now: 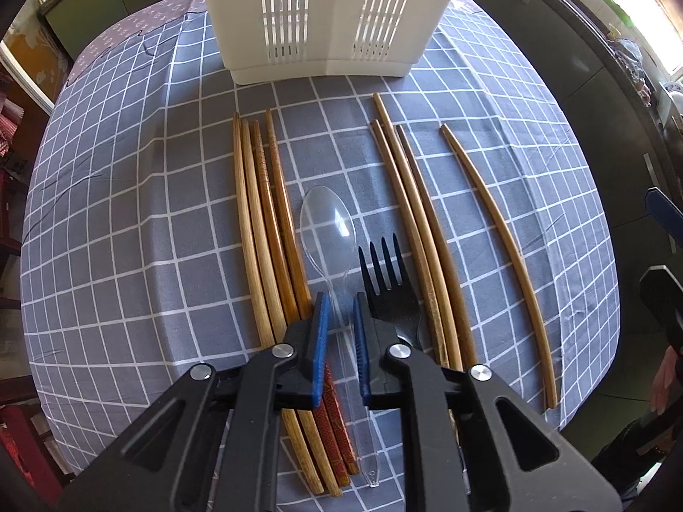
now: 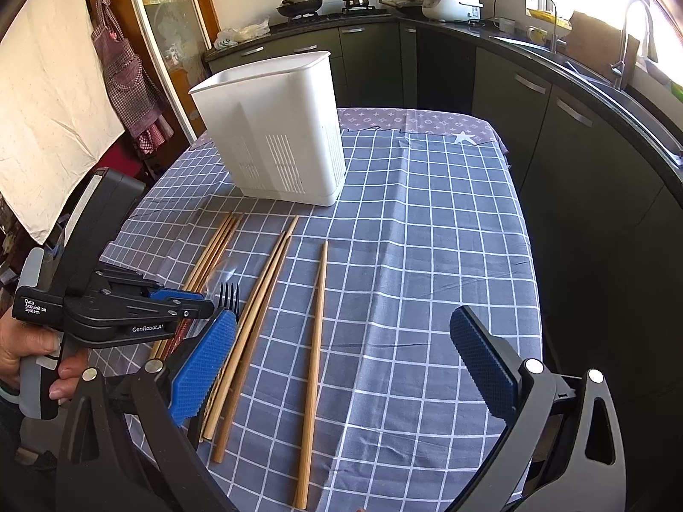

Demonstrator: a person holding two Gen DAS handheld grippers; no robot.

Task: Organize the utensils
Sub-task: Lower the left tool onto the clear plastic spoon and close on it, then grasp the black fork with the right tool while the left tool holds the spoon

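The left gripper [image 1: 341, 311] points steeply down at the table, and its blue pads stand close on either side of the thin handle of the clear plastic spoon [image 1: 328, 224]; the jaws are nearly closed on that handle. The spoon lies flat on the checked tablecloth [image 1: 128, 222], its bowl towards the white utensil holder [image 1: 324, 21], which stands upright at the far end of the cloth. Just to the right of the spoon lies a black fork [image 1: 386, 269], tines towards the holder. On the spoon's left, four chopsticks [image 1: 264, 230] lie tight together; beyond the fork lie three more chopsticks [image 1: 410, 213], and a single chopstick [image 1: 503, 251] lies apart, farthest from the spoon.

The right gripper [image 2: 341, 362] is off to the right of the spoon, above the cloth, its jaws wide open with nothing between them. A hand [image 2: 25, 354] holds the left gripper's grip.
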